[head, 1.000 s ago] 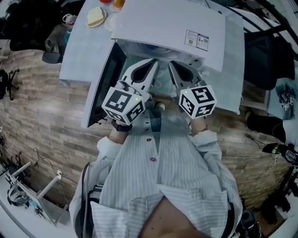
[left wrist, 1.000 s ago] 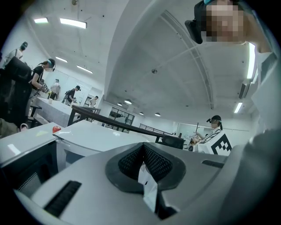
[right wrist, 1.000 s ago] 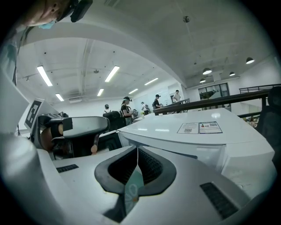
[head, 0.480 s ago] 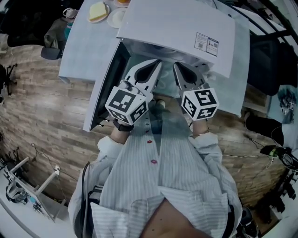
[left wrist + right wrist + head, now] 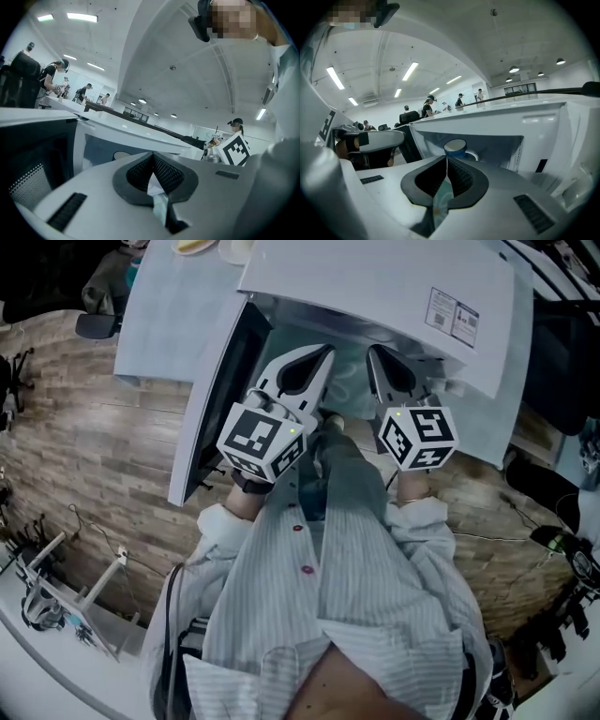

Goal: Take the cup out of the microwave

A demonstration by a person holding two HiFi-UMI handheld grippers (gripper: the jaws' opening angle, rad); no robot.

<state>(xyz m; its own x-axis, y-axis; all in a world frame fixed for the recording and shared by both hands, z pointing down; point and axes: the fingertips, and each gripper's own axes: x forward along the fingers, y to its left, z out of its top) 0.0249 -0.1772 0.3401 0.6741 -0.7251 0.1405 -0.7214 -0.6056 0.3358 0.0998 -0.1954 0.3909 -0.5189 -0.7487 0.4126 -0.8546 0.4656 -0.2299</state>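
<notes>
As the head view looks steeply down over the person's striped shirt (image 5: pixel 328 606), we see a white microwave (image 5: pixel 375 287) on a pale table (image 5: pixel 164 324) above a wood-plank floor (image 5: pixel 84 456), with its door (image 5: pixel 220 399) swung open to the left. Both grippers are held side by side before the open front, their tips at the near edge of the cavity. The left gripper (image 5: pixel 323 351) lies just right of the door, and the right gripper (image 5: pixel 373 351) lies beside it without touching. Each carries its marker cube at the near end. In the left gripper view, the left gripper (image 5: pixel 152 154) has its jaws pressed together with nothing between them. The dark door (image 5: pixel 33 159) fills the left side, and the right gripper's cube (image 5: pixel 236 149) shows at the right. A pale round shape inside the cavity is visible there, but we cannot tell what it is. In the right gripper view, the right gripper (image 5: pixel 446 158) likewise has its jaws closed and empty. The cup (image 5: pixel 455 149), blue outside and white inside, stands upright on the floor of the microwave cavity. It is just beyond the jaw tips and slightly to their right, clear of them, with its handle turned to the right. The left gripper (image 5: pixel 379 139) appears at the left of that view. The head view does not show the cup, since the microwave's top covers it. People (image 5: pixel 429 105) stand at far tables under ceiling lights.
</notes>
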